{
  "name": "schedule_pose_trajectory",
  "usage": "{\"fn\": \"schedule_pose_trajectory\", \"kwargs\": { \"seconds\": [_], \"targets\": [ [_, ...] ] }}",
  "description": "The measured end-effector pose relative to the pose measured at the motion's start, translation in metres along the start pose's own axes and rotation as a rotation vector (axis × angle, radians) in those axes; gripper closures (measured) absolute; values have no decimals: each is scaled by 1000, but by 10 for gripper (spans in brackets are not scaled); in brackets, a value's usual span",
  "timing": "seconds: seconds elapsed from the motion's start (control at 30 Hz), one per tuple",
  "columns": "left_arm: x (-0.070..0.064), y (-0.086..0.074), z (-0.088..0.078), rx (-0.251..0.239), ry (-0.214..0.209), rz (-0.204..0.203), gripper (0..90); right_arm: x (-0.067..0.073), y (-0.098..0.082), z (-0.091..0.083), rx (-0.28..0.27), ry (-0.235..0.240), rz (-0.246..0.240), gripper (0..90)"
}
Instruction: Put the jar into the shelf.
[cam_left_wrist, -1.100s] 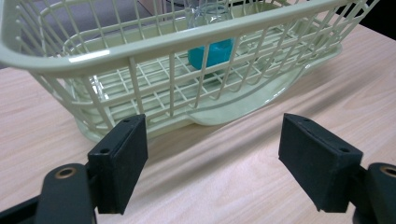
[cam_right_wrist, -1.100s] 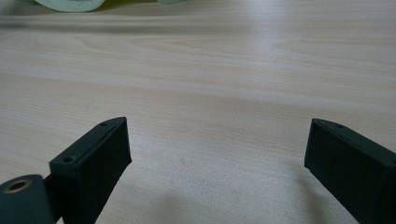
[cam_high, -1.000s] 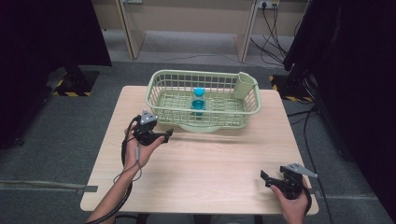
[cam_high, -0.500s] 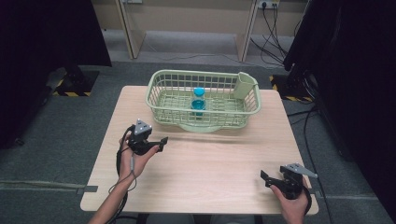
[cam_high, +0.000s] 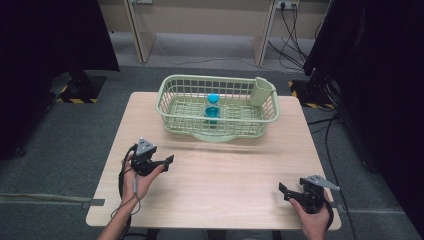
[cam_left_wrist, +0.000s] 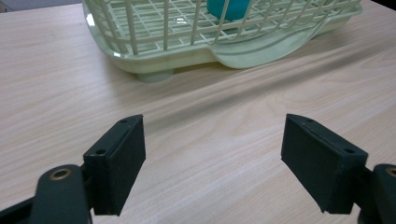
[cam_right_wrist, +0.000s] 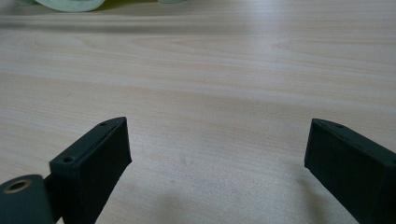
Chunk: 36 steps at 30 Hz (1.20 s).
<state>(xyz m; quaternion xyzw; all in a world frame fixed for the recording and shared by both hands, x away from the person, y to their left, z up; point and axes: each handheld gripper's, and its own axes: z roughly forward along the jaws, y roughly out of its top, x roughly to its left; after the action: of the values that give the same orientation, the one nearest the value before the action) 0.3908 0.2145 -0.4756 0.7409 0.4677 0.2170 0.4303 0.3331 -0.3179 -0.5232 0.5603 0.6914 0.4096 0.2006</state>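
Wooden counter carries a green basket holding an upright blue bottle. Left tool and right tool gape, empty. A careless reach could topple the bottle.

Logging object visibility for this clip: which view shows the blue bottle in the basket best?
The high view: the blue bottle stands whole and upright inside the green basket. The left gripper view catches just its base through the mesh. The right gripper view faces bare table.
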Motion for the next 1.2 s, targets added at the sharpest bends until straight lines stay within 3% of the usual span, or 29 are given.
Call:
{"fn": "schedule_pose_trajectory", "kwargs": {
  "seconds": [0.73, 1.2],
  "targets": [
    [10, -35, -6, -13, 12, -20, 200, 0, 0, 0, -2, 1, 4, 72],
    [15, -47, -2, -17, 27, -34, 195, -1, 0, 0, -2, 2, 3, 72]
  ]
}}
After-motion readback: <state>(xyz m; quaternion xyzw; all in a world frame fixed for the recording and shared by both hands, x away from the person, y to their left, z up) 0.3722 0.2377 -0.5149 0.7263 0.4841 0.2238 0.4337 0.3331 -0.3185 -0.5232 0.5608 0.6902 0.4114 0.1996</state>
